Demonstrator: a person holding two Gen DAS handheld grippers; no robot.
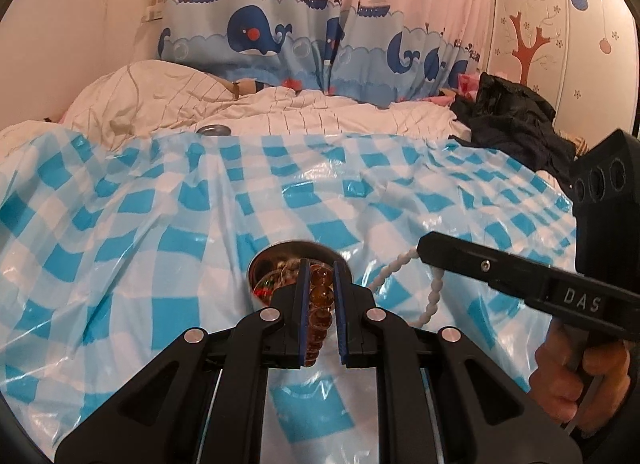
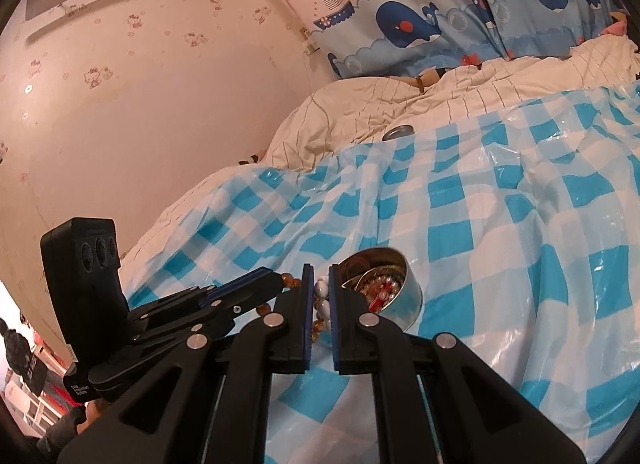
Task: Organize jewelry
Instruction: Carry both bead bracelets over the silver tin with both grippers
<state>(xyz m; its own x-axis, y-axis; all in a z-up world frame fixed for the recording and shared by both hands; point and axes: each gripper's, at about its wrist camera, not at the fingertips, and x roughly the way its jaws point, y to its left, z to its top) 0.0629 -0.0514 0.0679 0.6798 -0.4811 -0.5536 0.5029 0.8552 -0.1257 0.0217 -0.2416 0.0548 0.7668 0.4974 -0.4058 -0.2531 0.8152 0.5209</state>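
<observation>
Both grippers (image 1: 320, 264) (image 2: 320, 270) crowd tin's rim (image 2: 400, 254)

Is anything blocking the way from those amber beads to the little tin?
Nothing visible does. The left claw holds the amber beads just short of the open tin; the white beads hang off to the right.

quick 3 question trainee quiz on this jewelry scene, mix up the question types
1. True or false: the left gripper is shut on the amber bead bracelet.
2. Which does the right gripper hold? A) red ring B) white bead bracelet C) silver chain
3. Fill in: the open metal tin of jewelry sits on a blue and white ______ plastic sheet.

Key: 1 true; 2 B; 3 checked
</observation>
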